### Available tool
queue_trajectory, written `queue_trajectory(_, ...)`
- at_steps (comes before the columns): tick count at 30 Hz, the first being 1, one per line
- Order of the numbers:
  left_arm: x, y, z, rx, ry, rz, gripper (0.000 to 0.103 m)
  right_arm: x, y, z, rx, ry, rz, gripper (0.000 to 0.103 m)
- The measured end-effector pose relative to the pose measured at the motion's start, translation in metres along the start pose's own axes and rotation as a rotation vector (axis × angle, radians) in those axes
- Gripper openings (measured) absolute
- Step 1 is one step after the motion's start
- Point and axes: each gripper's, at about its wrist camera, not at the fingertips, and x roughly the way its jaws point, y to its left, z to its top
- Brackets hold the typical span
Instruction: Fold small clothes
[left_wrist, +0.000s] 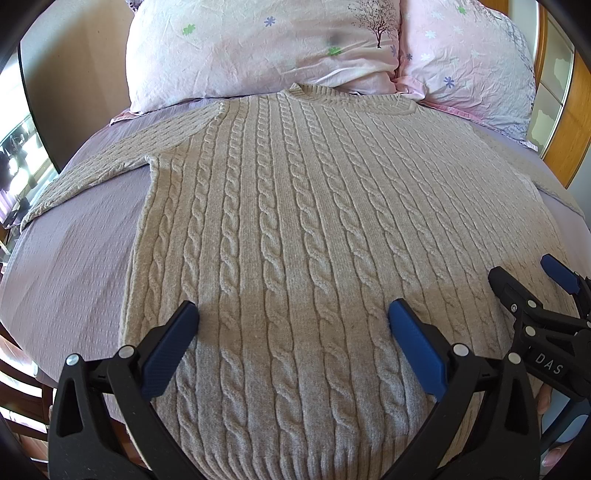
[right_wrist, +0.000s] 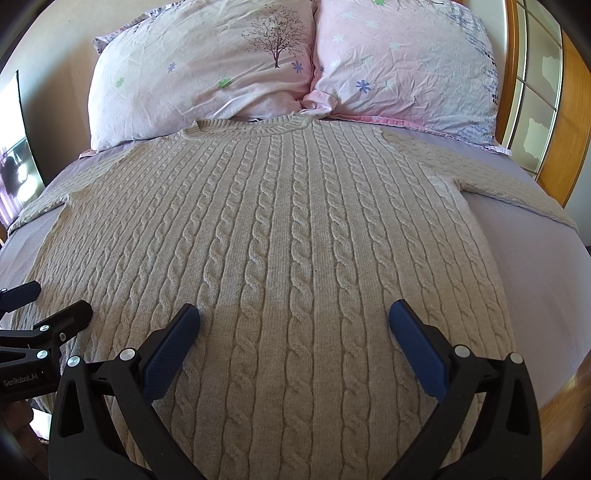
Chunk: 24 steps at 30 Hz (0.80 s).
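A beige cable-knit sweater (left_wrist: 295, 206) lies flat and spread out on the bed, neck toward the pillows, both sleeves stretched out to the sides. It also shows in the right wrist view (right_wrist: 280, 229). My left gripper (left_wrist: 293, 314) is open and empty, hovering over the lower left part of the sweater's body. My right gripper (right_wrist: 294, 314) is open and empty over the lower right part. The right gripper also shows at the right edge of the left wrist view (left_wrist: 532, 280), and the left gripper at the left edge of the right wrist view (right_wrist: 44, 302).
The bed has a lilac sheet (left_wrist: 74, 251). Two pink flowered pillows (right_wrist: 207, 70) (right_wrist: 402, 66) lie against the head end, just past the sweater's collar. A wooden frame with glass panes (right_wrist: 535, 96) stands at the right. The wooden bed edge (right_wrist: 565, 402) shows at lower right.
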Motion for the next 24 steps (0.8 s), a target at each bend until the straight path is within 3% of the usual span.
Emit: queue_trajectory(24, 0.0001, -0.0001, 0.0003, 0.001, 0.001, 0.000, 0.101, 0.0013, -0.0002, 0.0000, 0.002, 0.017, -0.001, 0.102)
